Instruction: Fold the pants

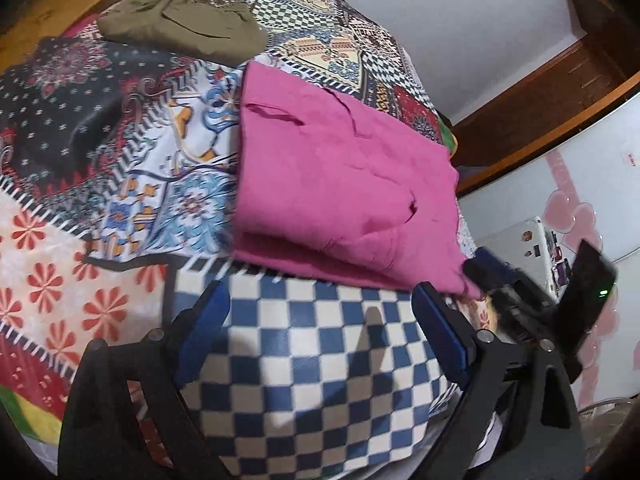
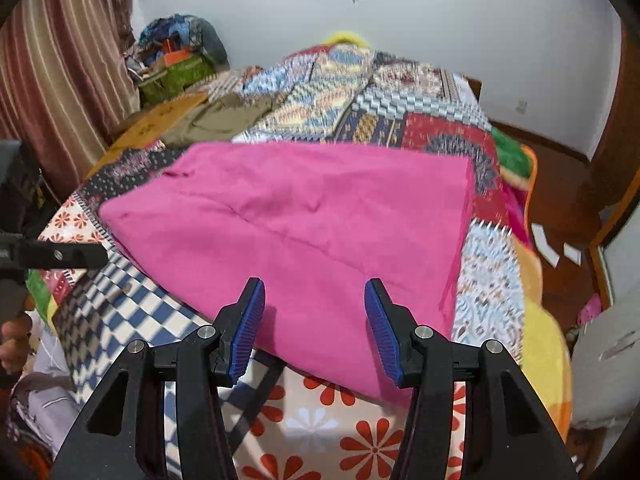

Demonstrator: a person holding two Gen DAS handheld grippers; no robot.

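Pink pants [image 1: 340,184] lie folded flat on the patchwork bedspread [image 1: 120,152]; they also show in the right wrist view [image 2: 300,232]. My left gripper [image 1: 320,312] is open and empty, above the blue checkered patch just short of the pants' near edge. My right gripper [image 2: 315,320] is open and empty, its jaws over the pants' near edge. The right gripper also shows in the left wrist view [image 1: 492,276] at the pants' near right corner. The left gripper shows at the left edge of the right wrist view [image 2: 56,256].
Olive-green folded pants [image 1: 180,28] lie at the far side of the bed, also in the right wrist view [image 2: 216,120]. Striped curtains [image 2: 60,80] and a pile of bags [image 2: 176,60] stand left. A laptop [image 1: 520,248] sits right of the bed.
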